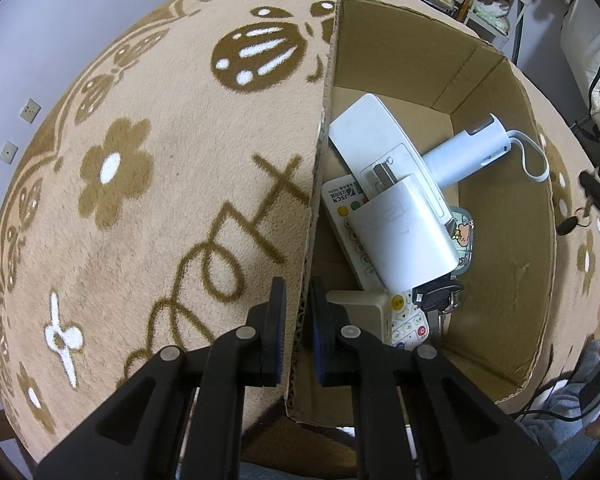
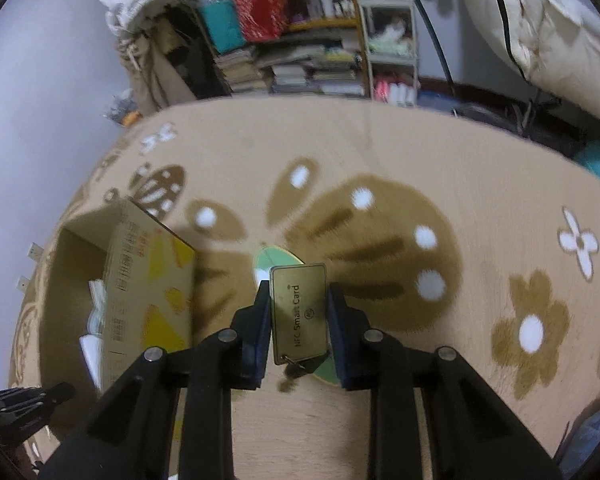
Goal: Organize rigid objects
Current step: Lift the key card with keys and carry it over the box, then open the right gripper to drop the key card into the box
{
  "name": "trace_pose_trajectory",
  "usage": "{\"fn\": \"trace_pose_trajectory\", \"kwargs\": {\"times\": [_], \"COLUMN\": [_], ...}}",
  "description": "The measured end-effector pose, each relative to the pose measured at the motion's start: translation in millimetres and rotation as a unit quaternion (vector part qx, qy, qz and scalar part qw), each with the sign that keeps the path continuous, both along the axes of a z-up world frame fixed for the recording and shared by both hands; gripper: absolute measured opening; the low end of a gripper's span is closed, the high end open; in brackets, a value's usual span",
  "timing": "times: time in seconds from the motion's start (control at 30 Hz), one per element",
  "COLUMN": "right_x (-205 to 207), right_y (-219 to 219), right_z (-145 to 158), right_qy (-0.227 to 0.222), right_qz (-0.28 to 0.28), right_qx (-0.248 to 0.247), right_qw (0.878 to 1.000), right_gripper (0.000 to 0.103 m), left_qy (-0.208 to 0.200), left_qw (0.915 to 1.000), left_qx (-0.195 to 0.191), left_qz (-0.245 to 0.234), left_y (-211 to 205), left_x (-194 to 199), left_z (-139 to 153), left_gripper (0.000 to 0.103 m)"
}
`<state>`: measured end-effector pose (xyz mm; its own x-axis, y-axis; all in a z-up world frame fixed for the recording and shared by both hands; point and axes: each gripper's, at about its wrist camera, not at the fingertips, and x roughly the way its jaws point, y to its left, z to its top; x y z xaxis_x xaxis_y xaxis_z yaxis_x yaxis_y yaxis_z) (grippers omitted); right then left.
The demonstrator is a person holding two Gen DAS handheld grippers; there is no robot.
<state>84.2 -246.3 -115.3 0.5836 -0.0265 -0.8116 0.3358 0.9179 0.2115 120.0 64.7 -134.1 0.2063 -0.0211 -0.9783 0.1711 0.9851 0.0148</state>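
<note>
My left gripper (image 1: pixel 298 300) is shut on the near wall of an open cardboard box (image 1: pixel 500 80), one finger outside and one inside. Inside the box lie a white charger block (image 1: pixel 404 236), a white remote (image 1: pixel 380 140), a second remote with coloured buttons (image 1: pixel 404 320), a white handheld device with a strap (image 1: pixel 472 152), a car key (image 1: pixel 440 296) and a cartoon tag (image 1: pixel 462 236). My right gripper (image 2: pixel 299 312) is shut on a gold NFC smart card (image 2: pixel 299 308) with a key ring at its lower end, held above the carpet. A green disc (image 2: pixel 274 260) lies on the carpet under it.
The box (image 2: pixel 148 280) stands left of my right gripper on a beige carpet (image 2: pixel 420 152) with brown flowers. Shelves of books (image 2: pixel 300 68), a white cart (image 2: pixel 392 40) and bedding (image 2: pixel 540 40) line the far side. A black cable and keys (image 1: pixel 588 200) lie right of the box.
</note>
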Motion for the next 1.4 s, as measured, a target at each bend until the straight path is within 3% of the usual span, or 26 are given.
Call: {"fn": "trace_pose_trajectory", "kwargs": {"times": [0.3, 0.5, 0.63, 1.03, 1.4], "right_x": [-2.4, 1.8, 1.2, -0.9, 14.8], "right_y": [43.8, 73.8, 97.8, 143.3, 153.3], "right_z": [53.0, 57.2, 62.8, 63.8, 22.0], "right_qy": [-0.084, -0.106, -0.115, -0.112, -0.053], "right_qz": [0.051, 0.086, 0.115, 0.176, 0.188], "right_qx": [0.009, 0.034, 0.025, 0.018, 0.013], "right_qw": [0.995, 0.99, 0.986, 0.978, 0.981], "right_gripper": [0.028, 0.028, 0.028, 0.028, 0.029], "left_qy": [0.0, 0.001, 0.001, 0.001, 0.001], "left_qw": [1.0, 1.0, 1.0, 1.0, 1.0], "left_qx": [0.0, 0.0, -0.001, -0.004, -0.004], "left_qz": [0.001, 0.002, 0.003, 0.004, 0.004], "left_y": [0.4, 0.3, 1.1, 2.3, 2.4], "left_x": [0.6, 0.6, 1.3, 0.7, 0.9], "left_z": [-0.2, 0.2, 0.2, 0.7, 0.5], "left_gripper": [0.011, 0.011, 0.011, 0.012, 0.012]}}
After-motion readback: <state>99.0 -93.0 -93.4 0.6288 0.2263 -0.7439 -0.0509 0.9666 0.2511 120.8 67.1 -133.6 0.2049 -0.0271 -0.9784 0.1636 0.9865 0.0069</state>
